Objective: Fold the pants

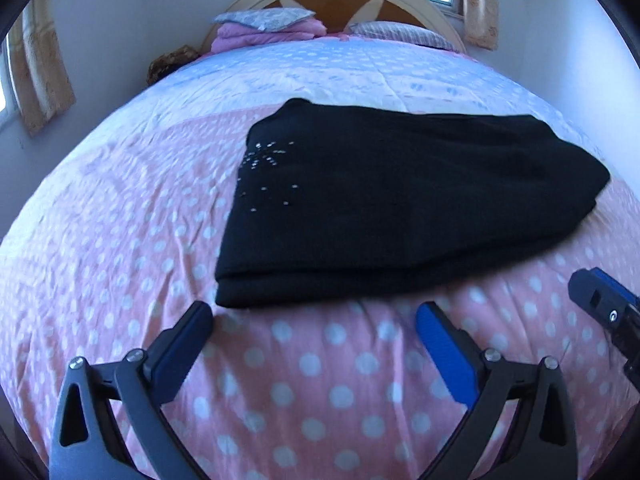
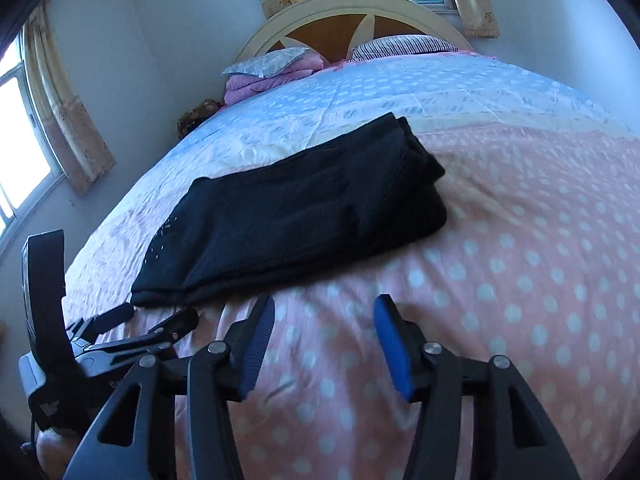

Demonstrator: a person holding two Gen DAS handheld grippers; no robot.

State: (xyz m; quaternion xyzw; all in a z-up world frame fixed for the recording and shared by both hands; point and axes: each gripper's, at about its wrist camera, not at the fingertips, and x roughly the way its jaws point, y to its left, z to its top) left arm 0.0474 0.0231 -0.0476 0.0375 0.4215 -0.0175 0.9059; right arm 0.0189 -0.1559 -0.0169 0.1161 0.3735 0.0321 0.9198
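Note:
Black pants [image 1: 400,200] lie folded into a thick rectangle on the pink polka-dot bedspread [image 1: 320,380], with small silver studs near their left end. In the right wrist view the same folded pants [image 2: 296,216] lie flat just beyond the fingers. My left gripper [image 1: 316,316] stands wide open just short of the pants' near edge, nothing between its blue pads. My right gripper [image 2: 324,308] is open too, its jaws partly apart over bare bedspread, holding nothing. The left gripper [image 2: 160,318] also shows at the lower left of the right wrist view.
Pillows [image 1: 264,20] and a folded pink blanket [image 1: 260,38] sit at the bed's head by the curved headboard [image 2: 360,12]. Curtained windows [image 2: 24,152] are on the left wall and behind the headboard. A brown object [image 1: 172,62] lies beside the bed's far left edge.

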